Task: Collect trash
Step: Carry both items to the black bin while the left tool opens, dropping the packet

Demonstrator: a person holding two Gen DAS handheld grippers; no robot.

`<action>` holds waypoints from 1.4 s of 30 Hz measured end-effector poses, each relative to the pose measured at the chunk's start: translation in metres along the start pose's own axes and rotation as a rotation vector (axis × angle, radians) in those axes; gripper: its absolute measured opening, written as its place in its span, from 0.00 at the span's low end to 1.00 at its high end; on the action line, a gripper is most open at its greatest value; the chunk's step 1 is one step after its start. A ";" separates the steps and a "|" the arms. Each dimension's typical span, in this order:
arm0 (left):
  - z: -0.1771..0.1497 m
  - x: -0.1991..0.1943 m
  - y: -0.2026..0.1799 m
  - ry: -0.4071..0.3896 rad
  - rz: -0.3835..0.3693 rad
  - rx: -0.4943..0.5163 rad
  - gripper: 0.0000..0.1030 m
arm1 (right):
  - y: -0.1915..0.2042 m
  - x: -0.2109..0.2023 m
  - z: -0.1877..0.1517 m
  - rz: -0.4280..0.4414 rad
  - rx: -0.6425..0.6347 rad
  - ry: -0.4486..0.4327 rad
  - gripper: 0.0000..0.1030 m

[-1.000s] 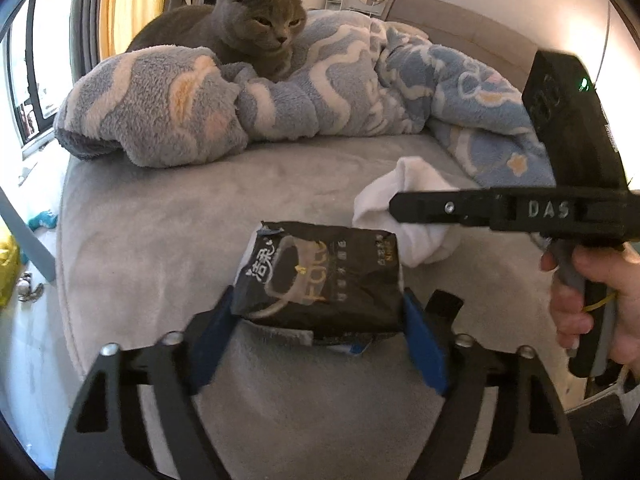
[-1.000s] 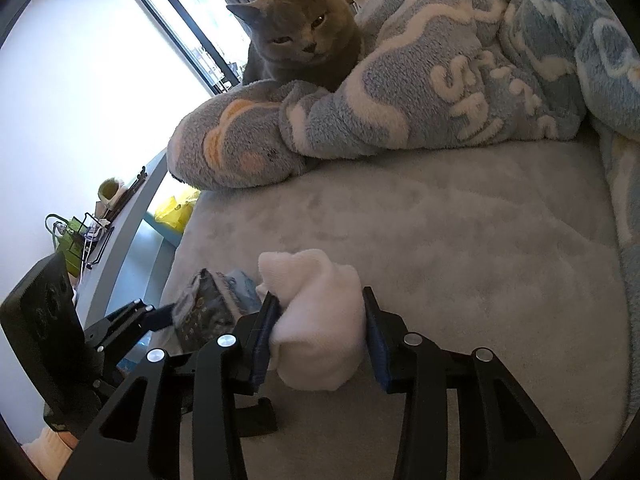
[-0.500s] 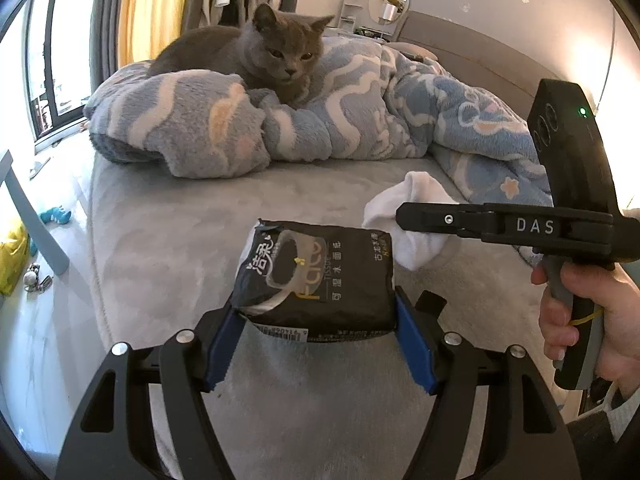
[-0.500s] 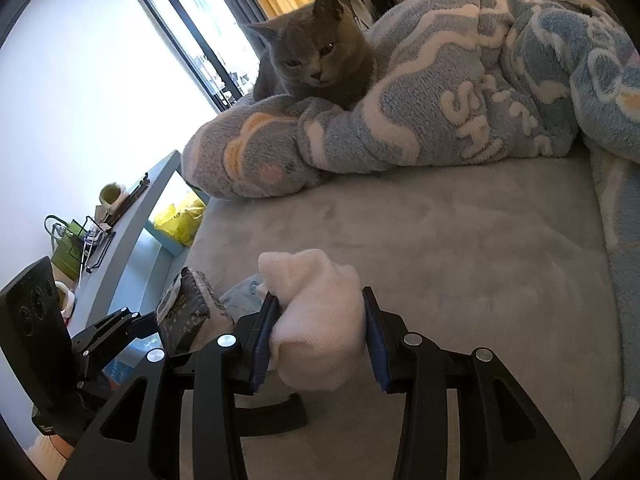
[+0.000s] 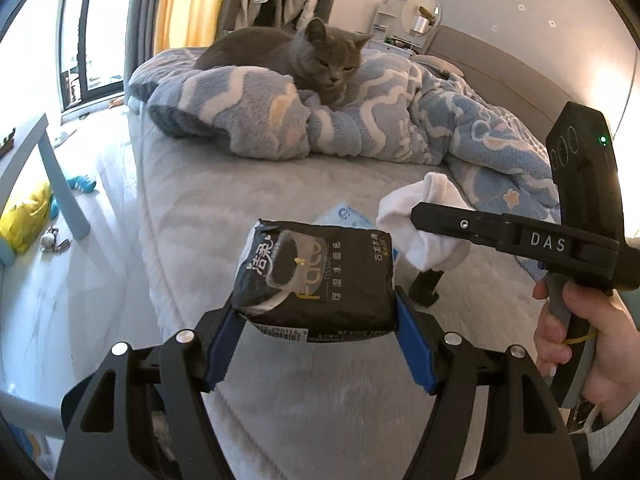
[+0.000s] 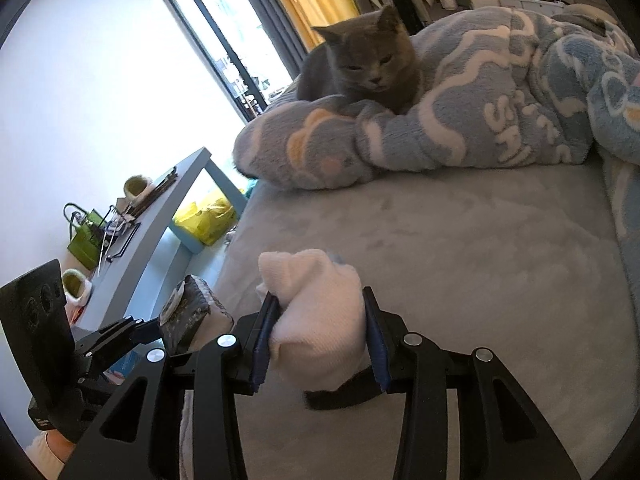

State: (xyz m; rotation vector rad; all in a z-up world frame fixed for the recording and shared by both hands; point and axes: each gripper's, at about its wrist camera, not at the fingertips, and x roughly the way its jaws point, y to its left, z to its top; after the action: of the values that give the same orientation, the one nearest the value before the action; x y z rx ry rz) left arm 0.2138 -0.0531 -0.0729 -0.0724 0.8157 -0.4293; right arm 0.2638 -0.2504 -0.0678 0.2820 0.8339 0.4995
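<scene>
Grey plush bed [image 6: 480, 240] carries a blue blanket [image 6: 500, 120], cat [image 6: 368, 64].

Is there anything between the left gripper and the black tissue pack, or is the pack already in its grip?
Nothing stands between them. The left gripper is closed on the black tissue pack, blue pads against both ends, and the pack is held above the grey bed.

Both grippers are matte black: the left gripper [image 5: 316, 328] has blue pads and silver screws; the right gripper [image 6: 320, 344] bears white "DAS" lettering, a green light, a grey handle; a white knit cuff [image 5: 600, 436] near the hand
</scene>
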 end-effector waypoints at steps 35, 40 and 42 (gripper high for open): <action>-0.085 -0.077 0.129 0.138 0.236 -0.212 0.71 | 0.165 0.048 -0.049 0.145 -0.198 0.077 0.40; -0.096 -0.079 0.156 0.184 0.243 -0.276 0.71 | 0.186 0.068 -0.052 0.161 -0.216 0.106 0.40; -0.101 -0.080 0.164 0.202 0.251 -0.282 0.71 | 0.194 0.075 -0.054 0.166 -0.225 0.119 0.40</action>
State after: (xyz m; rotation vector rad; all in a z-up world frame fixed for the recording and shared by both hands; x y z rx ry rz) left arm 0.1492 0.1382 -0.1241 -0.1882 1.0664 -0.0831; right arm 0.2054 -0.0441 -0.0672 0.1150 0.8649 0.7658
